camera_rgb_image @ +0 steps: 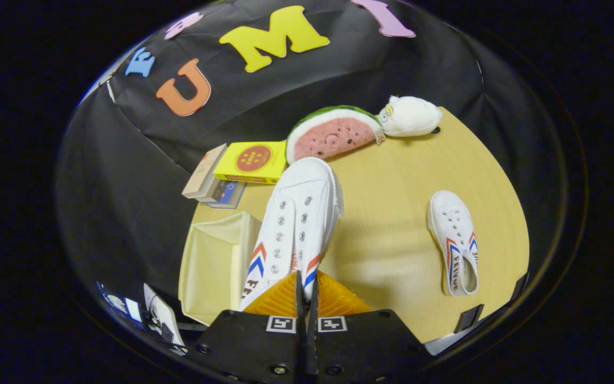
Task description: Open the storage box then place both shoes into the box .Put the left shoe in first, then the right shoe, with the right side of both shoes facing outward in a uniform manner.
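Wooden table (392,176) carries open box (216,261) at left; gripper (305,288), jaws clamped on shoe (296,218) collar, lifts it for loading, other shoe (456,240) waiting right.

We seem to be in a staged recording booth rather than a lived-in home: black cloth (126,176) walls in a pale wooden table (392,213) set with props, namely a watermelon-slice plush (333,136), a white plush toy (411,116) and stacked books (232,173).
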Demonstrator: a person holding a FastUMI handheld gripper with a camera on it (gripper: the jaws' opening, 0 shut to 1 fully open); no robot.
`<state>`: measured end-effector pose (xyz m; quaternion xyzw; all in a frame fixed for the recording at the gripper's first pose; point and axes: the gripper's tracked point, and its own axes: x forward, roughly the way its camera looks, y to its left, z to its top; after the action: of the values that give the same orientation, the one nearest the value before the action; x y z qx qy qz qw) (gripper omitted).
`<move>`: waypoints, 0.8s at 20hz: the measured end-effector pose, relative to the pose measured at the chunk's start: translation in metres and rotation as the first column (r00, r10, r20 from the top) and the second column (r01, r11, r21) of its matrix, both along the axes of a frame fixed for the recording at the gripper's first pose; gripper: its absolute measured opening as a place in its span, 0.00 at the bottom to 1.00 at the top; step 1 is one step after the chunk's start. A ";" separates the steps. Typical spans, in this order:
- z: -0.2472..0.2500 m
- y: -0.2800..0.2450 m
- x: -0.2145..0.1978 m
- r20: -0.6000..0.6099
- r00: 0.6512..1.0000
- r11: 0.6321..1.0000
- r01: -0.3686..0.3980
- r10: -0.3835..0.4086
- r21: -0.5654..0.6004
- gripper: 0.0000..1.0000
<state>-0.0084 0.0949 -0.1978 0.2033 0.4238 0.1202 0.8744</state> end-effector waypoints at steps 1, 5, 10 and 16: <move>0.010 0.012 -0.001 0.014 1.000 1.000 -0.007 0.007 0.005 0.00; 0.039 0.076 -0.007 0.052 0.997 0.998 -0.050 0.048 0.026 0.00; 0.036 0.150 -0.020 0.032 0.993 0.993 -0.114 0.113 0.029 0.00; 0.001 0.200 -0.029 -0.021 0.989 0.989 -0.148 0.148 -0.020 0.00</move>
<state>-0.0376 0.2945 -0.1971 0.1632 0.4475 0.1784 0.8610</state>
